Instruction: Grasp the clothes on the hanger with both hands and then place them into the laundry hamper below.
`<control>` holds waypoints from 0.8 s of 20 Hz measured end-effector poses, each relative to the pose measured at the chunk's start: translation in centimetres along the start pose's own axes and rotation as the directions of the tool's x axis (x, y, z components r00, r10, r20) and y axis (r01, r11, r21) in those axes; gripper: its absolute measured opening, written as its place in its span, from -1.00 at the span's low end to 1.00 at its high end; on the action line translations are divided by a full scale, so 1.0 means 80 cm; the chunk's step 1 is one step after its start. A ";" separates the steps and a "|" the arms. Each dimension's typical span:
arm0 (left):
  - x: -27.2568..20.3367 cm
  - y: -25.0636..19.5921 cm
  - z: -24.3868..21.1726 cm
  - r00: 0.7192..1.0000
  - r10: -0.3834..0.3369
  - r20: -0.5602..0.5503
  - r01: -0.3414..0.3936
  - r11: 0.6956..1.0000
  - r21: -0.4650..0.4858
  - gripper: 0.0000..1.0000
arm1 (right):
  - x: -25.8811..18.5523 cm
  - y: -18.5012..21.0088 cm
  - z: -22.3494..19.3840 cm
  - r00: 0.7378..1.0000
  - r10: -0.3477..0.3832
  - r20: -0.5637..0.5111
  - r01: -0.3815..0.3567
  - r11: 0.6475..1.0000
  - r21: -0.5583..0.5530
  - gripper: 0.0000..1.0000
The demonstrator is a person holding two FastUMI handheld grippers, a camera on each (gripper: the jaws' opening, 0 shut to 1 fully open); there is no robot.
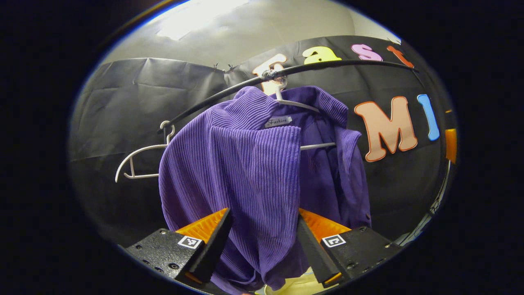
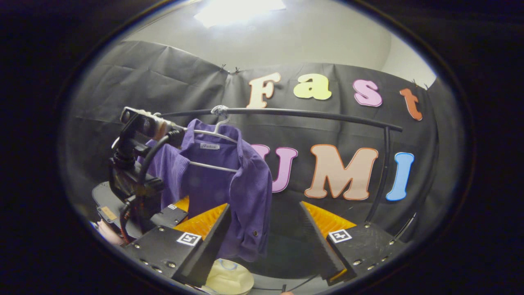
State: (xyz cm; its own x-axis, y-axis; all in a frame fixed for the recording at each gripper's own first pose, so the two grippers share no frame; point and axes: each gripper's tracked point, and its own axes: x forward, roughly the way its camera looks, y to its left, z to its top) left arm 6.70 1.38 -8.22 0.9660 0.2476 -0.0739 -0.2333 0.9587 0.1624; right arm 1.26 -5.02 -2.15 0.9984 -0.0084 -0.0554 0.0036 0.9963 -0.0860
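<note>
Purple shirt (image 1: 245, 172) hangs on its hanger (image 1: 305, 105) above the cream hamper (image 2: 227, 278); both grippers' fingers (image 1: 213, 241) (image 2: 323, 241) spread, released.

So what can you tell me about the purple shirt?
The shirt is purple, ribbed like corduroy, with a collar, a neck label and small buttons. It hangs open on a white hanger hooked over a black rail. The left gripper has its open fingers on either side of the front panel, not squeezing.

Black wrinkled cloth (image 2: 172, 82) formed the far wall, clipped beneath a pale wall (image 2: 286, 41). A bright ceiling light (image 2: 239, 10) glared overhead, toward the left.
</note>
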 end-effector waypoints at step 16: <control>0.006 0.027 -0.009 0.999 -0.022 -0.044 0.021 1.000 -0.023 -0.99 | 0.052 0.061 -0.020 0.993 0.118 -0.017 -0.118 0.993 0.028 1.00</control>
State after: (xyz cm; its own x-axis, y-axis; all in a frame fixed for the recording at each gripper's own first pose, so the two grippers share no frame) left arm 6.61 3.65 -8.59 0.9652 0.2323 -0.1202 -0.2154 0.9666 0.1386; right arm 5.30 -0.34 -4.37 0.9907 0.1080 -0.0822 -0.1123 0.9924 -0.0507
